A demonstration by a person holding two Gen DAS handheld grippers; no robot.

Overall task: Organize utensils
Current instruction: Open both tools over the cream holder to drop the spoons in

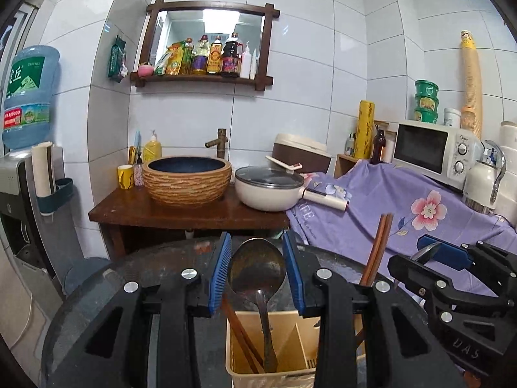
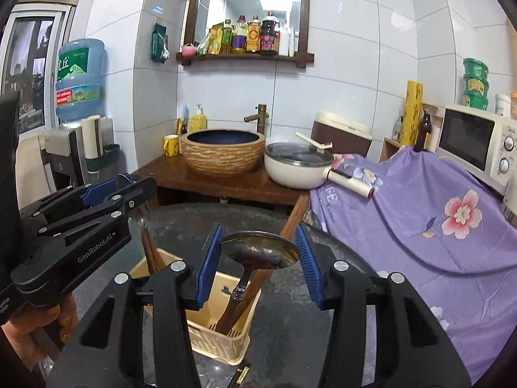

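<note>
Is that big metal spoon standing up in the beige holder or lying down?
Standing up. The ladle has its handle down in the utensil holder, bowl on top, leaning slightly, beside wooden chopsticks.

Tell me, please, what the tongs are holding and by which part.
Nothing: the left tongs and right tongs are both open, and the ladle stands free in the holder.

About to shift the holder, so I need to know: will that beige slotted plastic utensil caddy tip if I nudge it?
Probably. The beige slotted plastic utensil caddy looks light, and the tall metal ladle and brown wooden chopsticks stick well above its rim, leaning. A low, slow push seems safer.
</note>
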